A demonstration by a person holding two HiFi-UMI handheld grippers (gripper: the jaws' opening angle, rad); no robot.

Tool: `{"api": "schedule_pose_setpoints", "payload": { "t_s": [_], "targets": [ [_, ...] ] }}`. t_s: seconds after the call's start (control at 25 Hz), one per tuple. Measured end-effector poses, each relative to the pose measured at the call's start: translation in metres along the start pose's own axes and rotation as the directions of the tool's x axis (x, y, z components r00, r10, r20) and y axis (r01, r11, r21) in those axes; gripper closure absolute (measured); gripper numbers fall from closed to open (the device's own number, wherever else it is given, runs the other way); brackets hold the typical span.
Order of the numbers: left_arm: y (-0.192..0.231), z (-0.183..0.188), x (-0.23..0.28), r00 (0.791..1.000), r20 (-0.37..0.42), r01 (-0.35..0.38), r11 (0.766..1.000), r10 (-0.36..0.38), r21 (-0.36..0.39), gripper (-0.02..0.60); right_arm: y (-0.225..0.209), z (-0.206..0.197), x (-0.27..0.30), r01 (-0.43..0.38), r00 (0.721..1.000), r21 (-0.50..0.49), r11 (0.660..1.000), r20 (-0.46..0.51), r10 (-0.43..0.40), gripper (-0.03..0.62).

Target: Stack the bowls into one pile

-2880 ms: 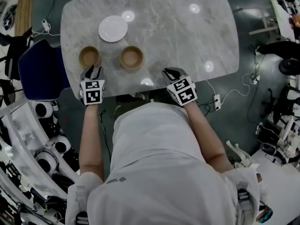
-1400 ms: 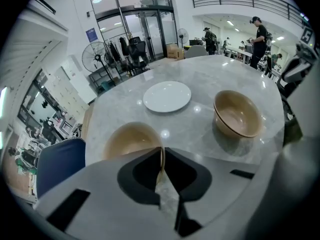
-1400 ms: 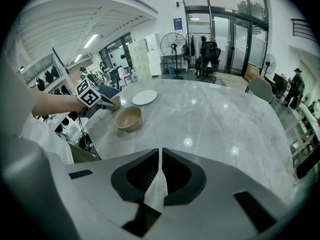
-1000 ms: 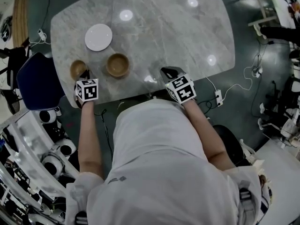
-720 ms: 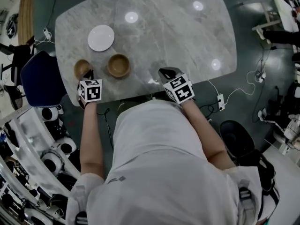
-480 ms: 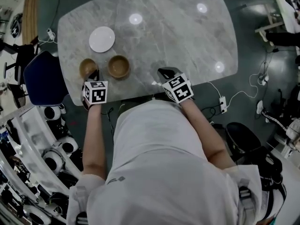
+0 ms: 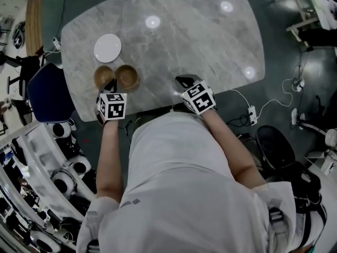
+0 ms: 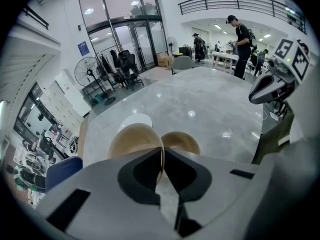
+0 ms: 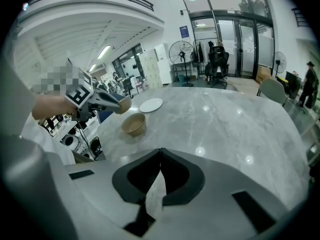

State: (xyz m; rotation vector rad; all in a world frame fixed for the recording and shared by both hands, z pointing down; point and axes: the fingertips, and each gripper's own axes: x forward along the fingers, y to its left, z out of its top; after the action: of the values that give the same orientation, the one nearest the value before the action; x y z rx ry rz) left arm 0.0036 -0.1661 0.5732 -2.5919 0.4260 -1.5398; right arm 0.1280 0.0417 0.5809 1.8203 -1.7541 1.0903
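Note:
Two wooden bowls are in play. My left gripper is shut on the near rim of one wooden bowl and holds it tilted a little above the marble table. In the left gripper view the thin rim sits clamped between the jaws of that gripper, with the held bowl to the left. The second wooden bowl stands on the table just right of it, almost touching. My right gripper hovers at the table's near edge, shut and empty.
A white plate lies on the table beyond the bowls. A blue chair stands off the table's left edge. Cables and a power strip lie on the floor to the right. People stand far behind the table in the left gripper view.
My left gripper has risen and moved right with the bowl in it, bringing that bowl next to the second one. The right gripper has stayed put.

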Motion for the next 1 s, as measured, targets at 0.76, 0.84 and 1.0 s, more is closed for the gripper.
{"api": "schedule_pose_setpoints", "payload": {
  "t_s": [0.76,0.84,1.0],
  "targets": [
    [-0.071,0.009,0.034,0.998,-0.052,0.048,0.999,-0.047,0.005,0.560,-0.057,-0.054,-0.042,0.040,0.998,0.024,0.999,-0.058,-0.039,0.582],
    [-0.075,0.009,0.038,0.997,-0.056,0.056,0.998,-0.056,0.005,0.560,-0.061,-0.058,-0.044,0.050,0.997,0.028,0.998,-0.060,-0.048,0.582],
    [-0.077,0.007,0.046,0.996,-0.062,0.067,0.998,-0.067,0.005,0.555,-0.065,-0.062,-0.047,0.061,0.996,0.026,0.998,-0.059,-0.060,0.582]
  ]
}}
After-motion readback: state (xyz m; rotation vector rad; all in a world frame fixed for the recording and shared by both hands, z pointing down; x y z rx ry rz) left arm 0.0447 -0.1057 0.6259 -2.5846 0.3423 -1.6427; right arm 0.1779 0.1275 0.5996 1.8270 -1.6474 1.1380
